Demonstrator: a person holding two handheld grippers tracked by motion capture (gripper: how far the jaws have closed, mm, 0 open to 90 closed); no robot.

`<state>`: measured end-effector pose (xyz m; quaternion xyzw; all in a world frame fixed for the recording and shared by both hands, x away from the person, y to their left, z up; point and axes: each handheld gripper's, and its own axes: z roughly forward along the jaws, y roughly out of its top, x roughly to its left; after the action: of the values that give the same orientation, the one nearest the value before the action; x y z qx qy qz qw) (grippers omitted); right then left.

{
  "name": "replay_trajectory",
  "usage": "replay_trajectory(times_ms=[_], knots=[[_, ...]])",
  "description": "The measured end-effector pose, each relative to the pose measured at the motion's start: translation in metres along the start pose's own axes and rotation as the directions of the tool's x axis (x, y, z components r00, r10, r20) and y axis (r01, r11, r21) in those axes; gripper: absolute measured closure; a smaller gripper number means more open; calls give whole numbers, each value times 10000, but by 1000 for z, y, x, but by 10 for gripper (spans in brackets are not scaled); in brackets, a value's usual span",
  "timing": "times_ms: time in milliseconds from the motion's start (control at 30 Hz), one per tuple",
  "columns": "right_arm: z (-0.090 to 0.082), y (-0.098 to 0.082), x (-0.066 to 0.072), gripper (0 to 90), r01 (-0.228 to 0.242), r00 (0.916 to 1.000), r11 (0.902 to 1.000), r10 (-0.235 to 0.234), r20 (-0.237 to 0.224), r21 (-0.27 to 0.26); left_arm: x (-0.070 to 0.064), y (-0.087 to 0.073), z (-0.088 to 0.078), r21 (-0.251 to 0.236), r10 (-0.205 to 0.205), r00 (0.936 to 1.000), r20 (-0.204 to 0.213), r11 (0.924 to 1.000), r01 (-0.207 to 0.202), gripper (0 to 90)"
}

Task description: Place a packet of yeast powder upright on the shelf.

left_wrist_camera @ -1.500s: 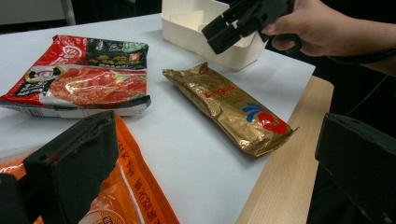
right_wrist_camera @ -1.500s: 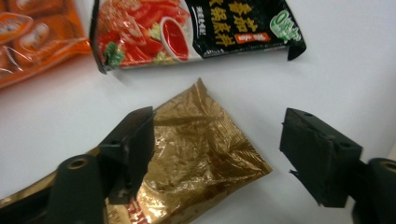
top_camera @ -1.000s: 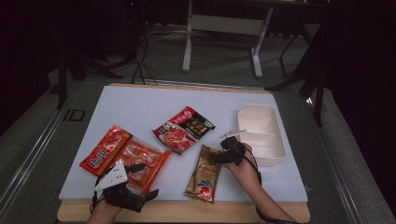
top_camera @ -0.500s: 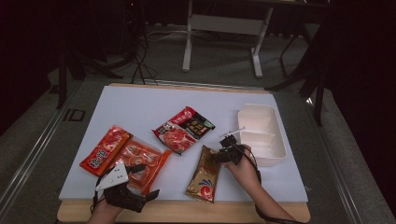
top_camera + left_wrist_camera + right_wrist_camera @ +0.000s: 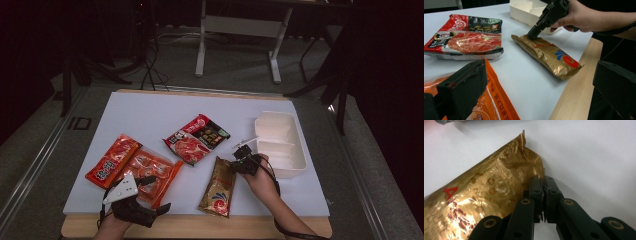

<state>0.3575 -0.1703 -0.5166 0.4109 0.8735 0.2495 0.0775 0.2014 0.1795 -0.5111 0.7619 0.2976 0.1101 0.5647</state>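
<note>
Gold foil is what the right tool (image 5: 543,195) has just closed on: its jaws have come together within the last moment and now pinch the far corner of the gold packet (image 5: 219,186), the crimped edge caught between the pads, as the right gripper view shows. That packet lies flat on the white surface (image 5: 150,107), near the front edge and just left of the white tray (image 5: 295,165), which stands at the right with its compartments holding nothing I can make out. So the grasp looks made, but the packet has not left the surface, and the lift and the carry, probably into the tray, are still to come. Three more packets wait: a red and black one (image 5: 196,138) towards the middle, and at the near left an orange packet (image 5: 150,170) lying beside a red one (image 5: 112,161). The left tool (image 5: 150,181) rests over the orange packet with its jaws spread wide; one jaw sits on the wrapper, the other well apart, so it grips nothing. By my reading the sorting has barely begun, with every packet still outside the tray.
</note>
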Motion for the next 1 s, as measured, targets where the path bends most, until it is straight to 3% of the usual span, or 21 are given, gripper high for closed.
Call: replay_trajectory(times_ms=[67, 133, 333, 567, 833, 900, 1000], knots=[[0, 0, 0, 876, 0, 10000, 10000, 0, 0, 0, 0, 0, 0, -14, -8, 10000, -1, 10000, 8, 0], [-9, 3, 0, 878, -4, 9998, 9995, -2, -197, -321, 0, 0, 0, 6, 12, 10000, -3, 10000, -12, 0], [-21, 10, 9, 881, 512, 9985, 9962, -523, -145, -703, 0, 0, 0, 18, -11, 10000, -2, 10000, 11, 0], [-44, 19, 23, 881, 820, 9949, 9868, -893, -469, -1399, 1, 0, 0, 9, -3, 10000, -11, 10000, 3, 0], [-71, 26, 43, 882, 1229, 9857, 9678, -1448, -865, -2195, 1, 0, 0, -45, -17, 10000, -16, 10000, 16, 0], [-84, 29, 53, 883, 1540, 9756, 9539, -1881, -1133, -2576, 1, 0, 0, -27, 24, 10000, -28, 10000, -24, 0], [-97, 30, 63, 883, 1702, 9652, 9406, -2192, -1426, -2939, 1, 0, 0, -65, 17, 10000, -30, 10000, -18, 0]])
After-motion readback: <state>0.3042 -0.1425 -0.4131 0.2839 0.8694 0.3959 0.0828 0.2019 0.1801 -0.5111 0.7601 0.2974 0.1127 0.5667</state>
